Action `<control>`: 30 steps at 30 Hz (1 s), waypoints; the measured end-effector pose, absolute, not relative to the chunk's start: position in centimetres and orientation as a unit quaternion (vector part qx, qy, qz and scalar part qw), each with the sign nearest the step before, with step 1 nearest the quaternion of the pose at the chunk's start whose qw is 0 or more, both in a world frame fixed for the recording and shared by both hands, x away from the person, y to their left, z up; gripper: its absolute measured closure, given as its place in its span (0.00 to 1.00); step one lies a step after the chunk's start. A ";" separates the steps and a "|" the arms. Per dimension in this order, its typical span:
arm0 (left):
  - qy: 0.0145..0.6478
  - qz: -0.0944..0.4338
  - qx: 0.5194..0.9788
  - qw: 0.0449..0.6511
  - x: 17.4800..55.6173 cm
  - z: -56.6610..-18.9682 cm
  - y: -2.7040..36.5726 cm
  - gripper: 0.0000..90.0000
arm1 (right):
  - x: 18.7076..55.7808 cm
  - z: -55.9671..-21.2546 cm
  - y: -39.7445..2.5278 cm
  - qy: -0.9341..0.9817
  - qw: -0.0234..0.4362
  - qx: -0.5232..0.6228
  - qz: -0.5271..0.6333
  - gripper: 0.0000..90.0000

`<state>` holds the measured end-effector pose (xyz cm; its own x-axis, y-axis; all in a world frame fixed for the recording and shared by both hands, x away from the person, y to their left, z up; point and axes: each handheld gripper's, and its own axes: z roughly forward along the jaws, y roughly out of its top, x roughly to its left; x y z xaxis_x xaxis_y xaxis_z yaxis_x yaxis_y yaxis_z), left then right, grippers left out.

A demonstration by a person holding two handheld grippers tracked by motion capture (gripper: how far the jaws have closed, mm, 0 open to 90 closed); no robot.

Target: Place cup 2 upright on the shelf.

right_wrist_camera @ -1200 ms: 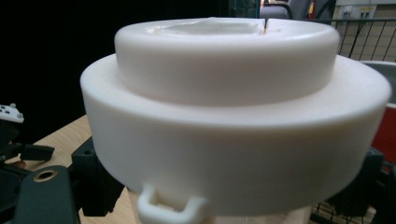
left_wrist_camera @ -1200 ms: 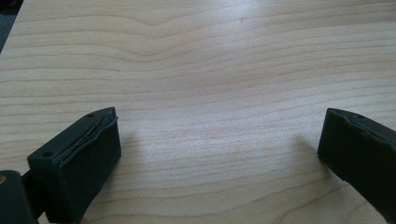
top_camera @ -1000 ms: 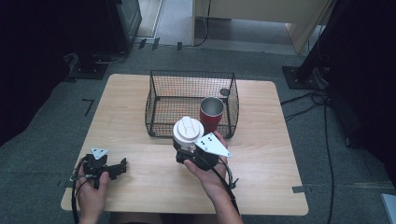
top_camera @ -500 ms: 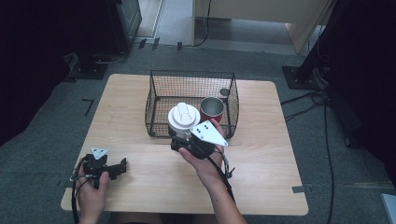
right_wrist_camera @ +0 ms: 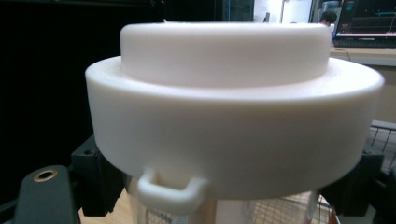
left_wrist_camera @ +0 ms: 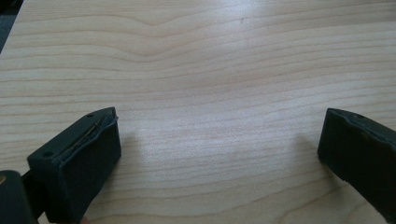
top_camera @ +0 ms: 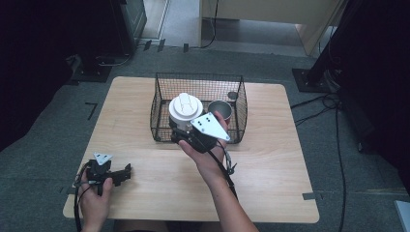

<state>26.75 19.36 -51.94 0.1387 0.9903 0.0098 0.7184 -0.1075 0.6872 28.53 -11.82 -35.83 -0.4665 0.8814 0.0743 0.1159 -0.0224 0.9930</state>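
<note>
White-lidded cup [top_camera: 185, 110], judged light, stiff and slippery on its clear wall, was held upright just under the lid by the right gripper [top_camera: 189, 131] above the wire basket's [top_camera: 162, 87] near-left part, while the left gripper [top_camera: 112, 174] was rested open on the counter [top_camera: 270, 164].

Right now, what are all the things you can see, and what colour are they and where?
Table: one, light wood, middle of the floor.
Wire basket: one, black, at the far middle of the table.
Cup: one, metal inside, standing in the basket's right part.
Jar with a lid: one, white lid, held up at the basket's near edge.
Right gripper: one, black, shut on the jar below its lid.
Left gripper: one, black, open, low over the table's near left.
Hands: two, one holding each gripper.
</note>
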 end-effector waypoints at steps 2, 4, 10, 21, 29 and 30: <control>0.608 0.246 0.703 0.276 26.7 -51.9 19.4 0.00 | 28.9 -35.6 -11.6 0.618 0.326 0.400 0.593 0.18; 0.608 0.246 0.702 0.276 26.7 -51.9 19.4 0.00 | 29.2 -35.3 -11.4 0.617 0.333 0.398 0.591 0.18; 0.608 0.246 0.702 0.276 26.7 -51.9 19.4 0.00 | 30.2 -34.6 -11.2 0.609 0.342 0.398 0.594 0.18; 0.608 0.245 0.703 0.275 26.7 -51.9 19.4 0.00 | 32.6 -33.8 -10.3 0.607 0.350 0.396 0.594 0.18; 0.608 0.245 0.703 0.276 26.7 -51.9 19.4 0.00 | 34.6 -34.3 -9.9 0.604 0.355 0.412 0.583 0.18; 0.608 0.246 0.703 0.275 26.7 -51.9 19.4 0.00 | 34.8 -34.4 -9.9 0.604 0.355 0.413 0.582 0.18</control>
<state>26.74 19.37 -51.93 0.1402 0.9901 0.0105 0.7197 -0.1091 0.6856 34.82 -9.88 -34.41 -0.4065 0.9122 0.0513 0.0854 -0.0180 0.9962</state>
